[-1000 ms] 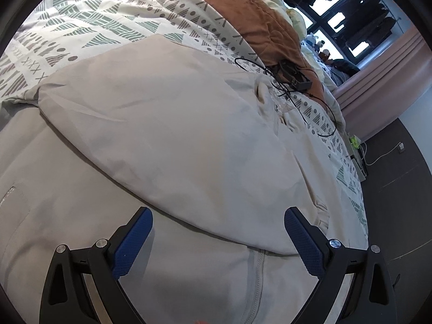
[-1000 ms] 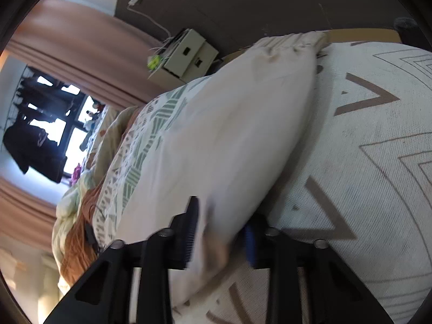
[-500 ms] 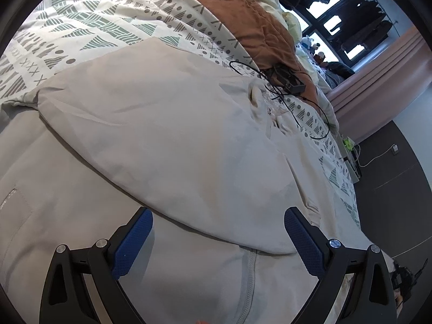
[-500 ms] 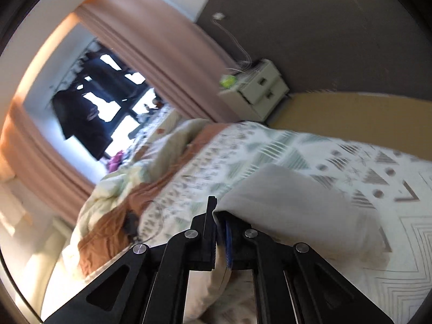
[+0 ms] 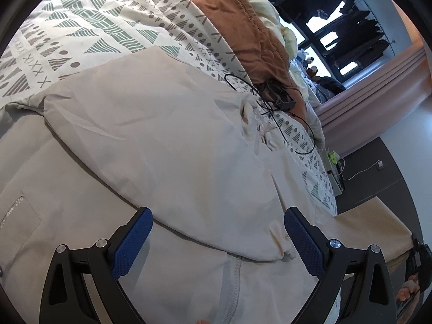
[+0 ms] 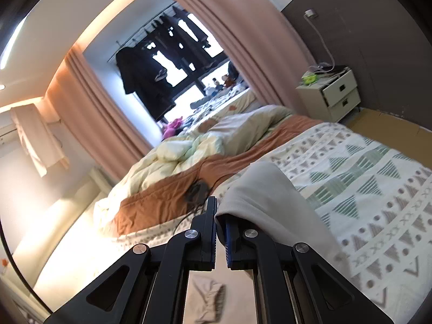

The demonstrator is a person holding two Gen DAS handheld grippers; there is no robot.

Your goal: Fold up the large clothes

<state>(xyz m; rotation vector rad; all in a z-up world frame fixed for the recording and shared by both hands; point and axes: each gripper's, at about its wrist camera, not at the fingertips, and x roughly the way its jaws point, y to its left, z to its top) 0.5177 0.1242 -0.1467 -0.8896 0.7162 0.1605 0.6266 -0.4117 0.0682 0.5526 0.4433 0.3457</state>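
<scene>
A large beige garment (image 5: 172,145) lies spread on the patterned bedspread (image 5: 89,24), with one part folded over the rest. My left gripper (image 5: 217,239) is open and empty, hovering just above the folded edge. My right gripper (image 6: 220,221) is shut on a fold of the same beige cloth (image 6: 267,194), which drapes off to the right of its fingers, lifted above the bed.
A black cable and charger (image 5: 278,97) lie on the bed beside the garment's far edge. A brown blanket (image 6: 162,197) and pale duvet (image 6: 189,148) are piled further back. A white bedside drawer unit (image 6: 332,94) stands by the dark wall.
My right gripper has closed on the cloth and lifted it up from the bed edge, swinging to face the room. My left gripper stays open and has barely moved.
</scene>
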